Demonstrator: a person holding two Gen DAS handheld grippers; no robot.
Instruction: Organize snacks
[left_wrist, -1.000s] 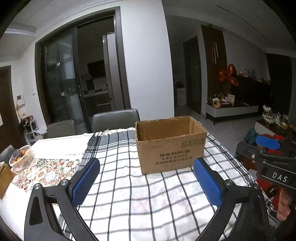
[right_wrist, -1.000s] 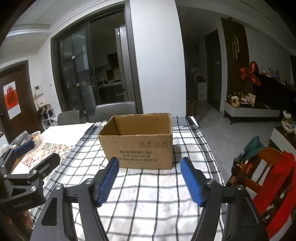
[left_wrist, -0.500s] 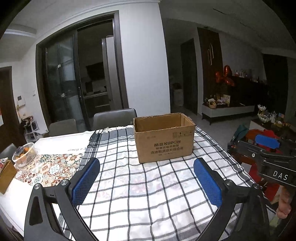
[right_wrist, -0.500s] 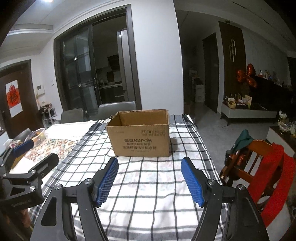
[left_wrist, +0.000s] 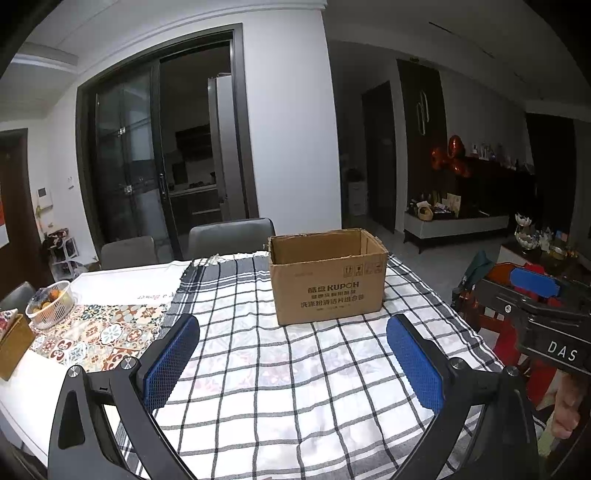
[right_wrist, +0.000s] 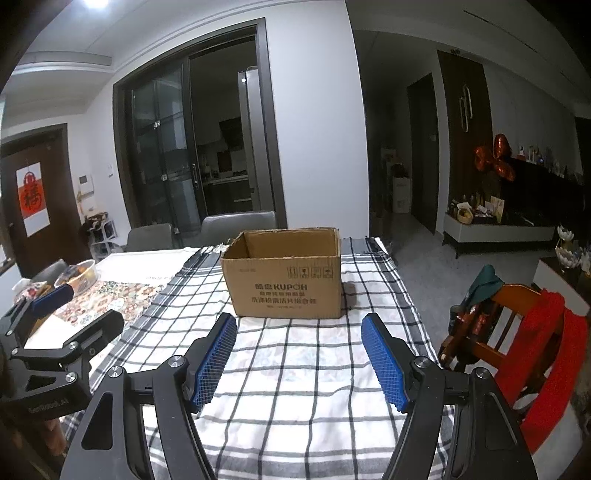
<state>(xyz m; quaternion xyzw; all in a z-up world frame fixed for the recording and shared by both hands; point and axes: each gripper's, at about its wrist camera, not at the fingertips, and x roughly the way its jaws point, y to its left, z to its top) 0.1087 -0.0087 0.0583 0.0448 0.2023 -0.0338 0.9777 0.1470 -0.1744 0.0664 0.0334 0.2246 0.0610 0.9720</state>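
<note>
An open brown cardboard box (left_wrist: 327, 280) stands on the checked tablecloth (left_wrist: 277, 376), straight ahead in both views; it also shows in the right wrist view (right_wrist: 286, 278). Its inside is hidden from here. My left gripper (left_wrist: 293, 360) is open and empty, held above the cloth well short of the box. My right gripper (right_wrist: 299, 360) is open and empty too, at about the same distance from the box. The right gripper shows at the right edge of the left wrist view (left_wrist: 535, 291). No snacks are in sight.
A white basket of fruit (left_wrist: 50, 302) and a patterned runner (left_wrist: 103, 332) lie at the table's left. Grey chairs (left_wrist: 231, 236) stand behind the table. A wooden chair with red cloth (right_wrist: 517, 343) stands at the right.
Both grippers have drawn back from the box, which now looks smaller and farther away. Both stay open and empty.
</note>
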